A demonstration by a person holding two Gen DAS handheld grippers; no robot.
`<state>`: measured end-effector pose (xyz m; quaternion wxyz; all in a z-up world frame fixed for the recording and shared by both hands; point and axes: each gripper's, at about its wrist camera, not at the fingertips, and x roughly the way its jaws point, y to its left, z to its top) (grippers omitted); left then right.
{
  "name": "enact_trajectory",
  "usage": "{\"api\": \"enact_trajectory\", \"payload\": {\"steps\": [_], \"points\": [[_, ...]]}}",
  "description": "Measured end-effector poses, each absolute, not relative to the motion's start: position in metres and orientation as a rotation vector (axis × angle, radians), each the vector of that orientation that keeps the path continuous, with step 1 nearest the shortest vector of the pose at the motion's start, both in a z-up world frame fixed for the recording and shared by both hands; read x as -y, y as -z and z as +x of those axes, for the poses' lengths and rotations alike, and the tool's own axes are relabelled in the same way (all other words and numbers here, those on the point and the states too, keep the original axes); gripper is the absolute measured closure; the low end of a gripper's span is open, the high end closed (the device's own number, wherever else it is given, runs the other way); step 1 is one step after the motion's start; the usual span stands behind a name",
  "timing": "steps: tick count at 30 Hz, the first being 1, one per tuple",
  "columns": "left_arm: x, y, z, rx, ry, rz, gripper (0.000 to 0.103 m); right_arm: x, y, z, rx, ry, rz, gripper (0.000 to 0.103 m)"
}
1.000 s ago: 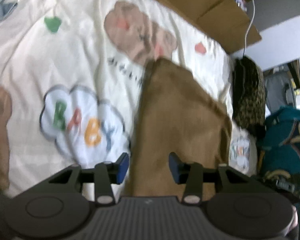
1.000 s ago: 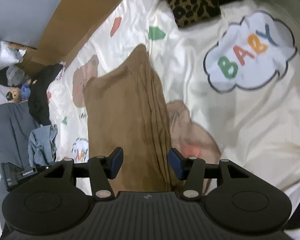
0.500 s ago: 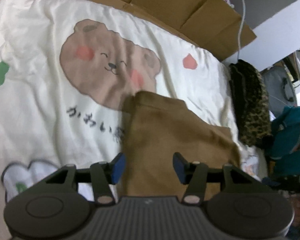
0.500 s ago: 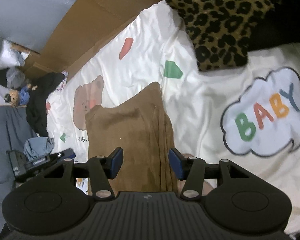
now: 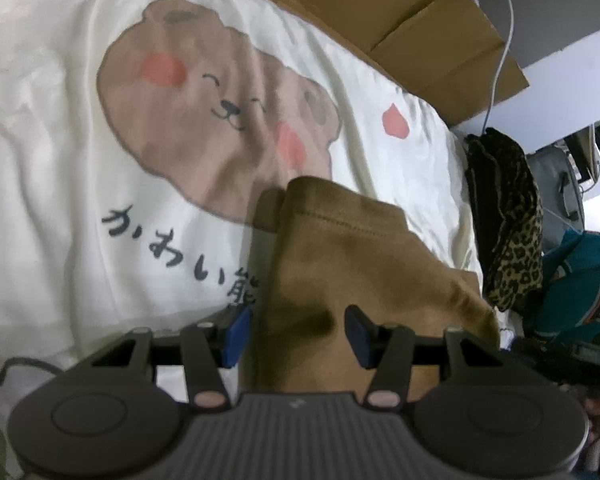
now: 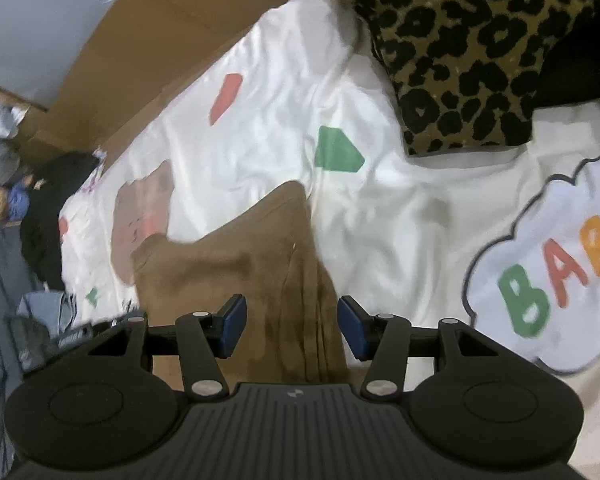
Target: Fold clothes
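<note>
Bedspread (image 5: 52, 168) printed with cartoon bears is carrying a folded brown garment (image 5: 340, 264).
Left gripper (image 5: 296, 330) and right gripper (image 6: 290, 326) are both hovering open-fingered over it, its length running ahead.

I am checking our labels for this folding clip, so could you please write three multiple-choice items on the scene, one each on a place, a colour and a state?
1. Where does the folded garment lie?
A. On the printed bedspread
B. On the cardboard
C. On the leopard-print cushion

2. What colour is that garment?
A. Teal
B. Brown
C. White

3. How do the jaws of the right hand-held gripper stand?
A. Shut tight, pads meeting
B. Apart, with the garment's near end between them
C. Clamped on the cushion

Answers:
1 A: cream printed cloth shows around it; the leopard-print cushion and cardboard lie apart.
2 B: both wrist views show it brown.
3 B: the blue pads stand apart with brown cloth between.
</note>
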<state>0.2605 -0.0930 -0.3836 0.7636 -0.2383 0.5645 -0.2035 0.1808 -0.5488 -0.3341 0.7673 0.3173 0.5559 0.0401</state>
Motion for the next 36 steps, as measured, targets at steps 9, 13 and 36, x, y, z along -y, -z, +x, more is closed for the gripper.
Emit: {"api": "enact_trajectory", "payload": {"steps": [9,13,36], "points": [[0.09,0.383,0.26,-1.249,0.439,-0.523,0.049,0.545,0.373,0.199,-1.256,-0.096,0.778,0.042],[0.088,0.38,0.263,-1.248,0.42,-0.533,0.049,0.549,0.387,0.198,-1.253,-0.087,0.819,0.042],[0.096,0.368,0.253,-1.259,0.37,-0.495,0.049,0.563,0.384,0.183,-1.192,-0.138,0.88,0.048]]}}
